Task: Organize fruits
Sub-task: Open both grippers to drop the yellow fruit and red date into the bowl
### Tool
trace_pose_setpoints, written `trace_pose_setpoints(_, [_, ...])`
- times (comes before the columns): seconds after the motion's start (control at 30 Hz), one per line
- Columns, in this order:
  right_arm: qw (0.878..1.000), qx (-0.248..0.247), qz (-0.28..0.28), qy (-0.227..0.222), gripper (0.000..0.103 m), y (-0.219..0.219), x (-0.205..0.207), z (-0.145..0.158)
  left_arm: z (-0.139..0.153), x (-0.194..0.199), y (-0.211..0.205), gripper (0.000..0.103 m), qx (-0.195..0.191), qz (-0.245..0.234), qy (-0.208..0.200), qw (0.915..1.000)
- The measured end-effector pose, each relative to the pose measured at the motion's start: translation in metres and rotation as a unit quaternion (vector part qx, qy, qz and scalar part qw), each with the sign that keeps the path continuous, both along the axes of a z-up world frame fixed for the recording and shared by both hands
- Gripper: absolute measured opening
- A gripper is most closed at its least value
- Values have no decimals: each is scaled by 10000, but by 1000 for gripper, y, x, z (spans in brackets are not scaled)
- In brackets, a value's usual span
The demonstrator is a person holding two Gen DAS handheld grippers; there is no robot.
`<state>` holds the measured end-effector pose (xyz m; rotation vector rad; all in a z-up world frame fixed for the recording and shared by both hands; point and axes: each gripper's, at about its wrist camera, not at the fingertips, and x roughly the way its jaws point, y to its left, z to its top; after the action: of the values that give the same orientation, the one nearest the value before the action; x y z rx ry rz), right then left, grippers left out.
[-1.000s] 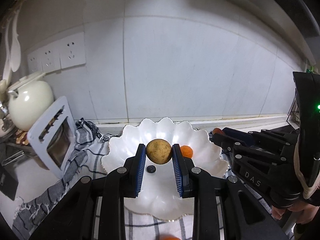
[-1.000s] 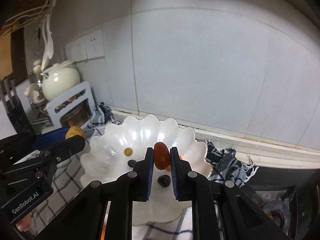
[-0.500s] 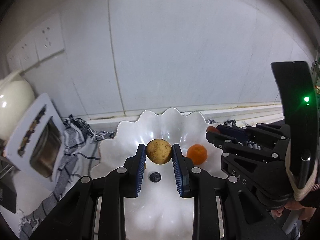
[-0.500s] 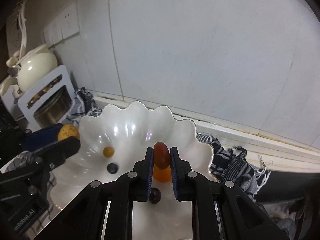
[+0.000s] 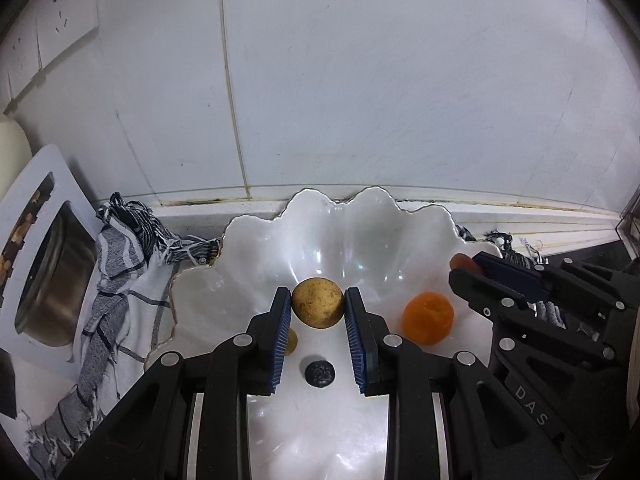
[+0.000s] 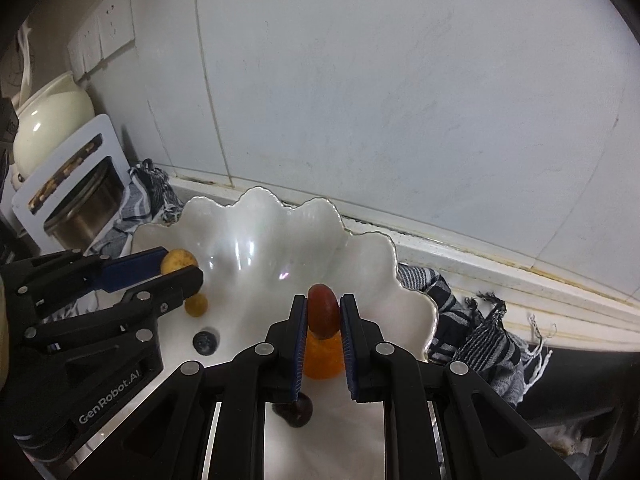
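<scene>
Hovering over the white scalloped bowl, the left gripper clamps a round yellow-brown fruit; the right gripper pinches an upright red fruit directly above the orange.

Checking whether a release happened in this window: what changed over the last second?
Both hand-held grippers advanced over the white scalloped bowl, which now fills more of each view. No release: the left hand-held gripper remains shut on the tan round fruit, the right hand-held gripper on the reddish oval fruit. The orange fruit, blueberry and small yellow fruit lie in the bowl as before.
</scene>
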<state>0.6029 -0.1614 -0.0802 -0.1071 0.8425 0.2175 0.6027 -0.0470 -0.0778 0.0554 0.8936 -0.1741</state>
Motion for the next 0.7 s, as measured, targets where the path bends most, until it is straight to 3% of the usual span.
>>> trace_pose_setpoints(0.2, [9999, -80, -56, 57, 33, -4, 5, -2, 4, 0, 2, 47, 7, 49, -9, 10000])
trace_pose_setpoints(0.33, [9999, -116, -80, 66, 33, -8, 3, -2, 11, -7, 5, 48, 54, 114, -30, 9999])
trace_pose_setpoints(0.47, [10000, -26, -88, 20, 35, -14, -7, 5, 26, -23, 8, 53, 181, 140, -255, 9994])
trace_pose_setpoints(0.7, [9994, 64, -164, -285, 38, -24, -40, 29, 52, -58, 12, 54, 203, 121, -589, 9980])
